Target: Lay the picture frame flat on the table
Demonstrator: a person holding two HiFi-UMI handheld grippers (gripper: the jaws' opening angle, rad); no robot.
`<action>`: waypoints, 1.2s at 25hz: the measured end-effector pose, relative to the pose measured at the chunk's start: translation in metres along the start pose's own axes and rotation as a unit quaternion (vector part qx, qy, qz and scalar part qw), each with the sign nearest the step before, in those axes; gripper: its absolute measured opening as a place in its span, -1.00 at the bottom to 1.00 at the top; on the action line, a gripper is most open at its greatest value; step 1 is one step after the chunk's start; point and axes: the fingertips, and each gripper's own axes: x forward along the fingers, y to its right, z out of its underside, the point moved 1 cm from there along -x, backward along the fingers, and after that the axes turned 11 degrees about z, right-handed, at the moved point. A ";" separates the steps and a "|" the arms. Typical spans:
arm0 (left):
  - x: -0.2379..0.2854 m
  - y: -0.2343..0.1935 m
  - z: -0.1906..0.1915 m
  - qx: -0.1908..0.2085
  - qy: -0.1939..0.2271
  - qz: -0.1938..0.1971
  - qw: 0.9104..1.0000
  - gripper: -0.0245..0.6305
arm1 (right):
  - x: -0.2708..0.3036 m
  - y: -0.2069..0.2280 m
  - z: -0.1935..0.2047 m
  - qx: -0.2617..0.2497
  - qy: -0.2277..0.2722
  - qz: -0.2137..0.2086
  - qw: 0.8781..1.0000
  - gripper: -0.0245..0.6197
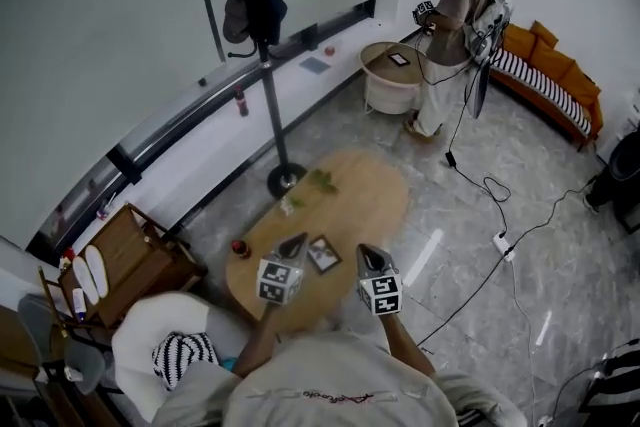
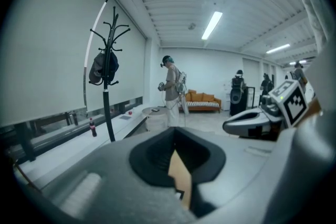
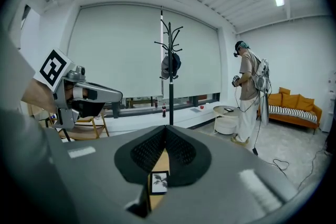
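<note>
The picture frame (image 1: 322, 254), dark-rimmed with a pale print, rests on the oval wooden table (image 1: 370, 200) near its front end. I cannot tell whether it leans or lies flat. My left gripper (image 1: 298, 240) hovers just left of it, jaws shut and empty. My right gripper (image 1: 366, 252) hangs just right of it, also shut with nothing held. In the right gripper view the frame (image 3: 159, 182) shows through the slot below the closed jaws of the right gripper (image 3: 165, 132), and the left gripper (image 3: 79, 94) is at the left. The left gripper view looks over its own shut left gripper (image 2: 176, 134).
A black coat stand (image 1: 262, 10) rises just behind the table. Green sprigs (image 1: 318, 181) and a small red object (image 1: 240, 248) lie on the tabletop. A wooden rack (image 1: 130, 255) and a white chair (image 1: 170, 340) stand at the left. A person (image 1: 455, 15), a round side table (image 1: 390, 75), a sofa (image 1: 555, 65) and floor cables (image 1: 500, 215) are farther off.
</note>
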 end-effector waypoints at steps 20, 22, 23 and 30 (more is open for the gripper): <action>-0.010 -0.021 -0.013 -0.010 0.022 -0.013 1.000 -0.92 | 0.019 -0.012 -0.025 -0.013 0.020 -0.003 1.000 -0.91; -0.011 -0.024 -0.012 -0.015 0.023 -0.014 1.000 -0.92 | 0.021 -0.014 -0.026 -0.013 0.020 -0.004 1.000 -0.91; -0.012 -0.025 -0.011 -0.017 0.024 -0.015 0.999 -0.92 | 0.020 -0.015 -0.026 -0.013 0.019 -0.004 1.000 -0.91; -0.013 -0.034 -0.011 -0.022 0.024 -0.013 0.999 -0.92 | 0.025 -0.021 -0.030 -0.016 0.012 -0.003 1.000 -0.91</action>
